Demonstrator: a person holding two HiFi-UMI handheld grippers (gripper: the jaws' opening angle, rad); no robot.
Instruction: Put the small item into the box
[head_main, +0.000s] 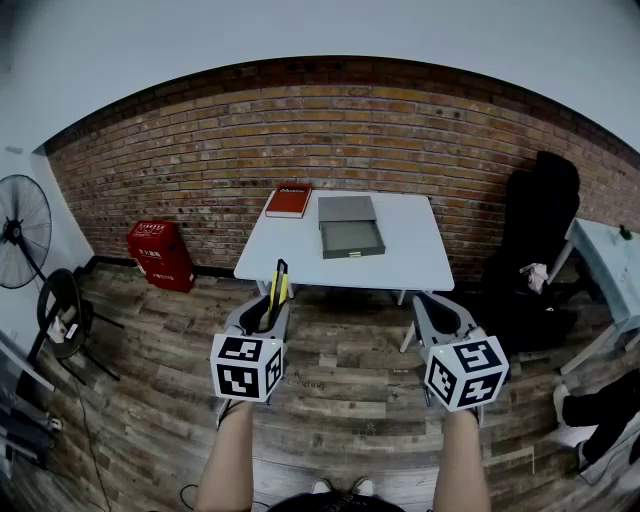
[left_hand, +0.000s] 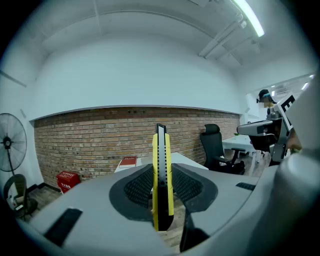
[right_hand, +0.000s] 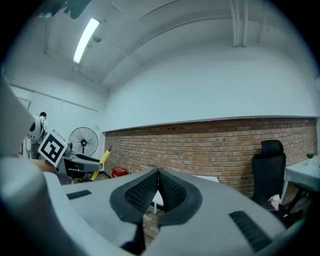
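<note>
Jaws of left hand-held gripper (left_hand: 162, 175) clamp upright yellow utility knife (left_hand: 162, 147).

Yellow utility knife (left_hand: 162, 175) upright between jaws; grey box (head_main: 351, 238) open, well apart.

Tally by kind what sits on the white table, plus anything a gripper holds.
book: 1
box: 1
utility knife, held: 1
Total: 3

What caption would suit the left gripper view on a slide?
Left gripper holds a yellow utility knife upright between its fingers, facing a white table and brick wall.
</note>
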